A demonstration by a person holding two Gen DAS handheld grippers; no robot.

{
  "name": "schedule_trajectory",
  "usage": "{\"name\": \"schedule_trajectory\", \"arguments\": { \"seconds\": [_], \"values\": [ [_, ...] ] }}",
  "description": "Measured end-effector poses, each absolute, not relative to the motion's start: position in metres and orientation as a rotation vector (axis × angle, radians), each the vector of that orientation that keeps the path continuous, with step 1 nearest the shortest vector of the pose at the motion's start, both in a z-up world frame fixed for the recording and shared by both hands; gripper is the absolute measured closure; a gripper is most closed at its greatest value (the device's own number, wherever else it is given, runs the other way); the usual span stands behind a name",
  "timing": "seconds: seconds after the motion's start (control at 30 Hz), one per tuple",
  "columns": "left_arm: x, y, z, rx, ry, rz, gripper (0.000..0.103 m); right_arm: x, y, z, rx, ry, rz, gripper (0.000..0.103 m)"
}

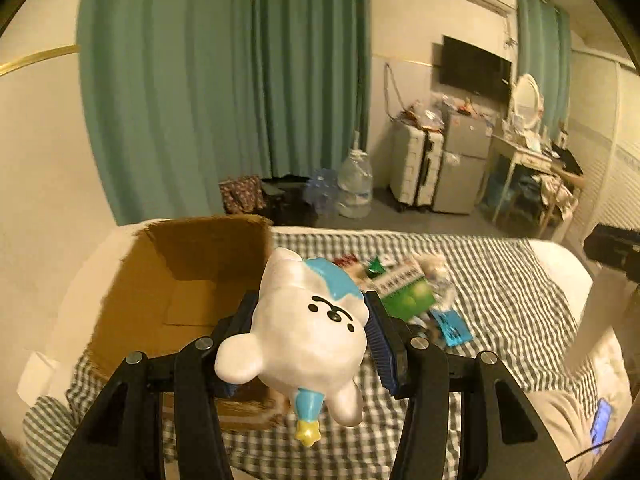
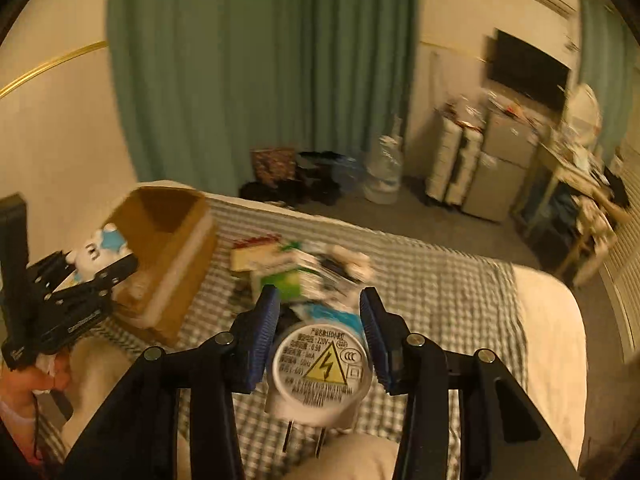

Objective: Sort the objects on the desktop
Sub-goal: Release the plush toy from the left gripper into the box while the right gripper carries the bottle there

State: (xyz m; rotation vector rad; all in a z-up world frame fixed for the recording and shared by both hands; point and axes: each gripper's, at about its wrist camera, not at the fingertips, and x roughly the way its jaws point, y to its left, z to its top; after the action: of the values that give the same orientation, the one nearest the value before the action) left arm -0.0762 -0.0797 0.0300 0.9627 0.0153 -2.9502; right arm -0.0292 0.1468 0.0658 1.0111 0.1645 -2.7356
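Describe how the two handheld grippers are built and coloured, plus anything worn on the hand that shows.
Both grippers, left and right, have black angular linkage arms with silver pivot pins and ribbed blue finger pads. The right wrist view shows the left gripper's black body carrying small white lettering, too blurred to read, and a pink cuff at the hand below it.

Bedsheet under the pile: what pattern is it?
Grey-and-white check on the bedsheet, clearest in the left wrist view.
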Motion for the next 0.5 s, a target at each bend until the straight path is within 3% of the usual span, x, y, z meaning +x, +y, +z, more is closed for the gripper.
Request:
{"name": "schedule_trajectory", "arguments": {
  "seconds": [0.07,0.1,0.23,0.3,0.37,0.5],
  "values": [
    [-0.079,-0.095,0.034,0.96,0.012,-2.921,0.05,-0.034,0.12,0.069,0.998,0.194,-2.691,0.084],
    [-0.081,-0.105,0.034,0.961,0.015,-2.904,0.05,-0.04,0.105,0.069,1.001,0.199,-2.657,0.089],
    [-0.08,-0.139,0.03,0.966,0.048,-2.842,0.05,-0.056,0.06,0.058,1.015,0.235,-2.572,0.09],
    [-0.078,-0.158,0.023,0.992,0.057,-2.806,0.05,-0.065,0.046,0.041,1.079,0.266,-2.554,0.08],
    [-0.076,-0.171,0.015,1.012,0.06,-2.781,0.05,-0.072,0.042,0.019,1.154,0.269,-2.522,0.042],
    [-0.079,-0.195,0.003,1.05,0.105,-2.73,0.05,-0.069,0.039,-0.059,1.407,0.286,-2.386,0.038]
  ]
}}
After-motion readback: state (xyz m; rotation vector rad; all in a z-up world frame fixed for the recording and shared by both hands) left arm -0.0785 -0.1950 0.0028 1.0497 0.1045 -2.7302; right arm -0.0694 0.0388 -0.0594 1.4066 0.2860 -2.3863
